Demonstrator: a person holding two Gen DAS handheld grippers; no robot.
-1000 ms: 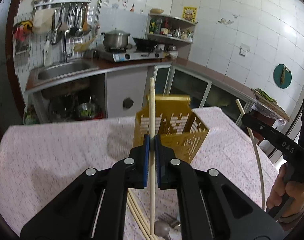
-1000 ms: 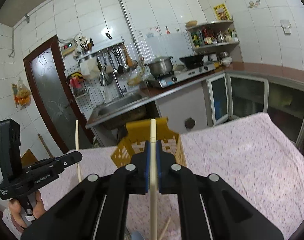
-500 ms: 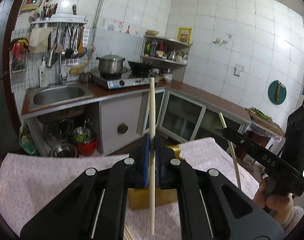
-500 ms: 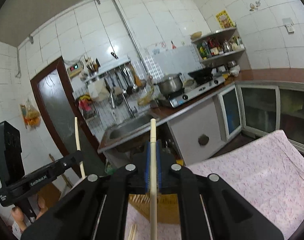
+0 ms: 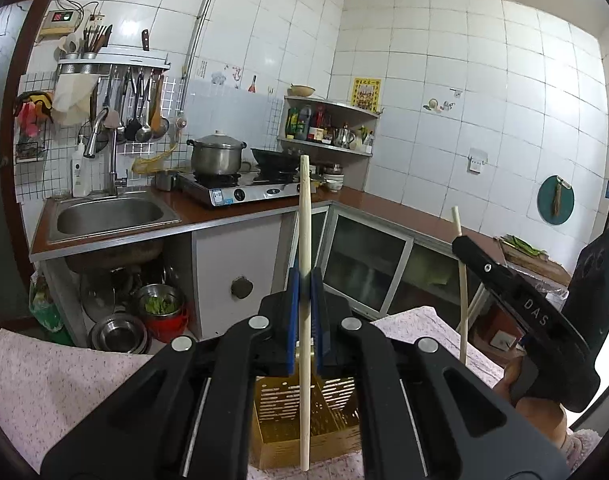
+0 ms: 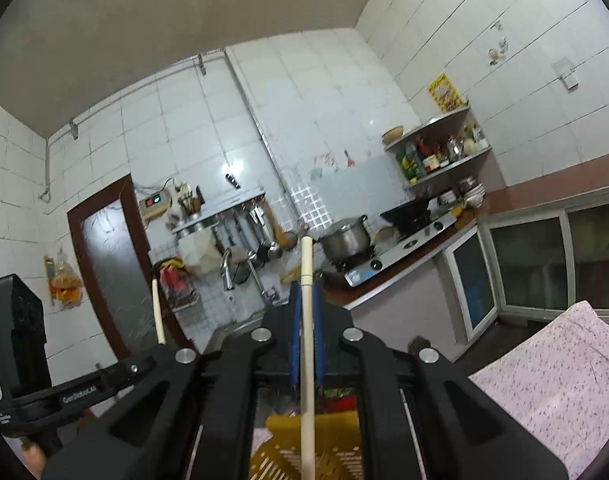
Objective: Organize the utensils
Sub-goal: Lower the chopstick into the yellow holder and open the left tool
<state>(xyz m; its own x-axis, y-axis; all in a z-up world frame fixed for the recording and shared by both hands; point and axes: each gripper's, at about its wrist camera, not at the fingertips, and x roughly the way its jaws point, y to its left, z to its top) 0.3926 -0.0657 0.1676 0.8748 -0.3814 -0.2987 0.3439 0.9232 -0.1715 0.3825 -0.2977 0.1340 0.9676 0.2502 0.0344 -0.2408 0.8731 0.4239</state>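
Note:
My left gripper point(image 5: 304, 280) is shut on a pale wooden chopstick point(image 5: 305, 216) that stands upright between its blue pads. The stick's lower end hangs over a yellow perforated basket point(image 5: 280, 412) on the pink tablecloth point(image 5: 56, 392). My right gripper point(image 6: 305, 300) is shut on a second upright chopstick point(image 6: 306, 264), and the same yellow basket point(image 6: 276, 452) shows below it. In the left wrist view the right gripper point(image 5: 460, 240) appears at the right with its chopstick point(image 5: 462, 300). In the right wrist view the left gripper point(image 6: 144, 364) appears at the left with its chopstick point(image 6: 157, 312).
Behind the table runs a kitchen counter with a steel sink point(image 5: 108, 212), a gas stove carrying a pot point(image 5: 216, 156) and a wok, and glass-door cabinets point(image 5: 364, 260). Steel bowls point(image 5: 160, 304) sit under the sink. A dark door point(image 6: 112, 280) stands at the left.
Both grippers have risen and tilted upward with their chopsticks. The basket has slid from mid-frame to the bottom of both views, and the spare chopsticks and spoon on the cloth have dropped out of sight.

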